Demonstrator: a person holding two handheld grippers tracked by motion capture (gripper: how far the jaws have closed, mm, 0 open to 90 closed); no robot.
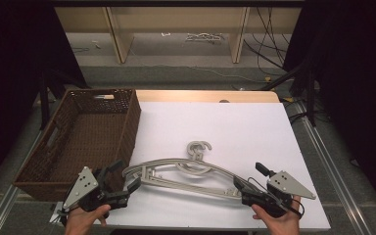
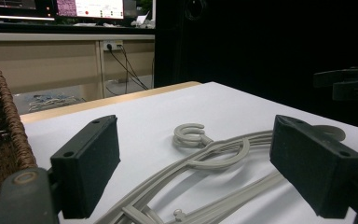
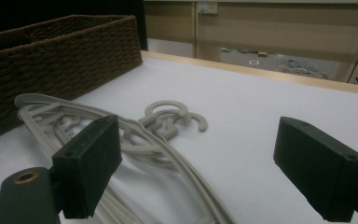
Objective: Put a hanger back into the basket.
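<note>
Grey plastic hangers (image 1: 186, 172) are lying tangled at the table's near edge between our wide-open left gripper (image 1: 133, 185) and right gripper (image 1: 238, 185), so we are risking lifting several hooked together.

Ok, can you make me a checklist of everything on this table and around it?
Surface: white table, wooden far edge.
Job's things: grey hangers stacked flat, hooks pointing away; brown basket at left, looks empty.
Clutter: nothing seen.
Grippers: left gripper and right gripper open, one at each end of the hangers, not gripping.
Cables: several on the floor behind.
Surroundings: wooden shelf legs, black curtains.
</note>
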